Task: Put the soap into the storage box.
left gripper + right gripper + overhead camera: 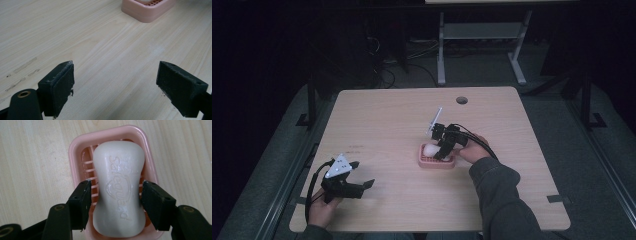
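Left gripper (362, 174) near table's front-left, held low over pale wood-grain tabletop (382, 120); jaws spread wide, nothing between. Farther in, right of centre: right gripper (114, 192) pointed down into pink plastic slatted soap dish (75, 152). White waisted soap bar (120, 187) with embossed lettering lies in dish, lengthwise. Right jaws straddle bar at narrow waist, slight gaps each side, pads not pressing. Beyond: round cable hole (461, 100) near table's far edge.
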Demonstrator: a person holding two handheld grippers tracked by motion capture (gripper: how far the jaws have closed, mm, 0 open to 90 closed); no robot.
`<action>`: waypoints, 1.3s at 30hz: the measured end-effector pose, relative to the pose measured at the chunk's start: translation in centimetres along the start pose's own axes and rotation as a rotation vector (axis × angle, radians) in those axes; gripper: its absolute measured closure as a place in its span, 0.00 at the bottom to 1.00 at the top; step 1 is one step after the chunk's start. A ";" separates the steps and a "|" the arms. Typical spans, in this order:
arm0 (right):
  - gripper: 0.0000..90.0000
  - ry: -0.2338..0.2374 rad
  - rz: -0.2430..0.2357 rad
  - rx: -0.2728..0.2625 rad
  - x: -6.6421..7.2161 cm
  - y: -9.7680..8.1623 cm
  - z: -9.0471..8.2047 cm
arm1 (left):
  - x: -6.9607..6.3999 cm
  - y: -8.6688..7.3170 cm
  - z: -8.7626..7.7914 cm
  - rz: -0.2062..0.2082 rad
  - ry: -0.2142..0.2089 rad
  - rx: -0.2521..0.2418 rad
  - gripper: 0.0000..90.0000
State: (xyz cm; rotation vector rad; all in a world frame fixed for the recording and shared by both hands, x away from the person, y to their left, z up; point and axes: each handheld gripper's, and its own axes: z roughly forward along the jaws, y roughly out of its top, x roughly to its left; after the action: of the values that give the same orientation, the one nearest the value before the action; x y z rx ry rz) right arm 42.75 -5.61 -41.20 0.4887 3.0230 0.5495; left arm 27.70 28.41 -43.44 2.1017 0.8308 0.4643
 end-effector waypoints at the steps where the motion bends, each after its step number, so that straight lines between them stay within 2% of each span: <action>1: 0.45 -0.001 -0.001 -0.007 0.0 -0.1 -0.2 | 0.0 0.0 0.0 -0.002 0.000 0.000 0.16; 20: 0.40 -0.023 0.019 -0.067 0.3 -1.3 -1.9 | 0.0 0.0 0.0 0.006 0.001 0.004 0.16; 39: 0.38 -0.042 0.053 -0.093 0.7 -3.1 -3.7 | 0.0 0.1 0.0 0.013 0.001 0.015 0.16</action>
State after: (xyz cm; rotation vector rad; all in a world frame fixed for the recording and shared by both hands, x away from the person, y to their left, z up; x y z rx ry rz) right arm 40.90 -9.38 -38.82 0.5694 2.9365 0.6710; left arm 27.72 28.35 -43.41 2.1218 0.8234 0.4677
